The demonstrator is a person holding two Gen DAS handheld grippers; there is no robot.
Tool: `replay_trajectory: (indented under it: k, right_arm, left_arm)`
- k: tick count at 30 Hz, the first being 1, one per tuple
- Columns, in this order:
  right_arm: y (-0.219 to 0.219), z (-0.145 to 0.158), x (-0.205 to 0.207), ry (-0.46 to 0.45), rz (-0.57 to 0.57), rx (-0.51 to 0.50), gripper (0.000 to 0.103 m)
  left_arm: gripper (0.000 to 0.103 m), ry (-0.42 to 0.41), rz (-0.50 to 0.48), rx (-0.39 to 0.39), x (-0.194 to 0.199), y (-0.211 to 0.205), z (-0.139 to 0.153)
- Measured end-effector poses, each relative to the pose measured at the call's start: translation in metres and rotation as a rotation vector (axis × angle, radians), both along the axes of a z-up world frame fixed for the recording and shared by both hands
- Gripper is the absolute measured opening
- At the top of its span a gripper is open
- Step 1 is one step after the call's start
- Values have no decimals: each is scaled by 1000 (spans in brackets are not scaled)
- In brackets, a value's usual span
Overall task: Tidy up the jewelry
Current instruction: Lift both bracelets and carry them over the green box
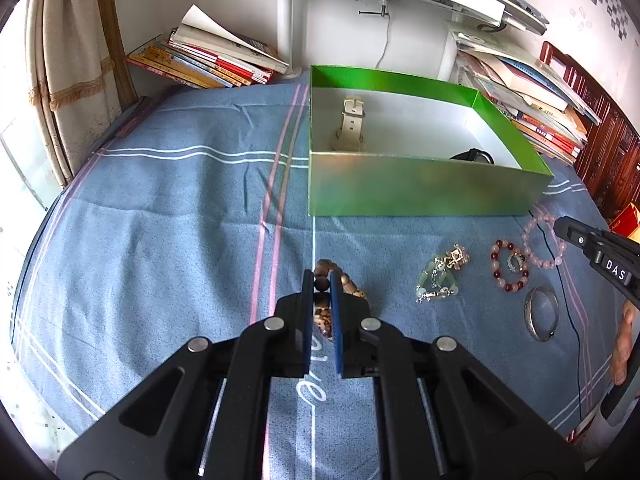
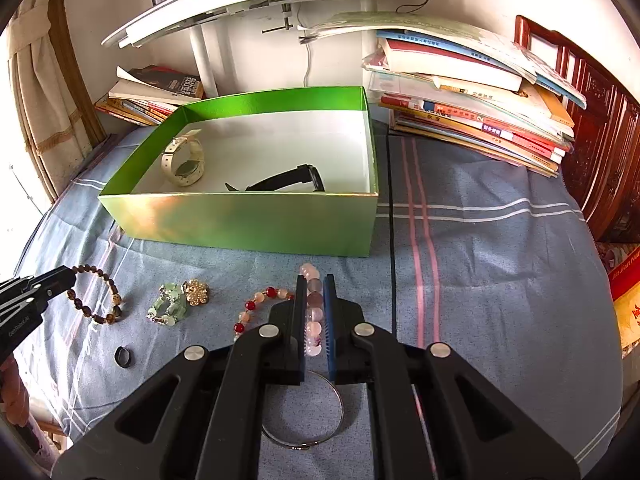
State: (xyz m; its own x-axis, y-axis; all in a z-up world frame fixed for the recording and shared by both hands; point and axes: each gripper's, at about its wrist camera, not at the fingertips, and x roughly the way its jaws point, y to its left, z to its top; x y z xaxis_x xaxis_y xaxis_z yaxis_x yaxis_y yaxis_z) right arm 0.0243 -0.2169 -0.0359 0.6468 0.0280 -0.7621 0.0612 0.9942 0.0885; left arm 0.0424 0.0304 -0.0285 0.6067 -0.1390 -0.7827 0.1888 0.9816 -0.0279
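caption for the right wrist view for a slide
Right hand-held gripper shut on pink bracelet, green box with two watches behind.

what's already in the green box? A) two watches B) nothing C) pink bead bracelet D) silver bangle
A: a cream watch and a black watch lie on the white floor of the green box; the other jewelry is outside it, on the blue cloth or in the jaws.

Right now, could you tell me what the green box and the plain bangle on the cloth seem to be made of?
Green box: looks like cardboard with a glossy, slightly metallic green outside and a matt white inside; thin, straight folded walls and soft reflections suggest it. Bangle: probably silver-coloured metal, polished, judging by its thin rigid ring and bright glints; the alloy cannot be told.
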Motion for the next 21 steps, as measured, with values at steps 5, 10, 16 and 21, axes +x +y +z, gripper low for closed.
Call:
replay_trajectory:
  k: [5,10,16,21]
  right_arm:
    - [1,1,-2,-5,3,7,8]
    - [1,11,-5,-32,6,5,8]
    - [5,37,-3,-97,32,1,8]
    - [11,70,12,-183,54,-34,8]
  left_arm:
    - [8,-16,-6,-17,-3,1,11]
    - [8,-69,-12,-22,-7,2,32]
    - [8,-128,-45,-7,-2,-6,59]
    - [8,-204,-104,20,17,-27,94]
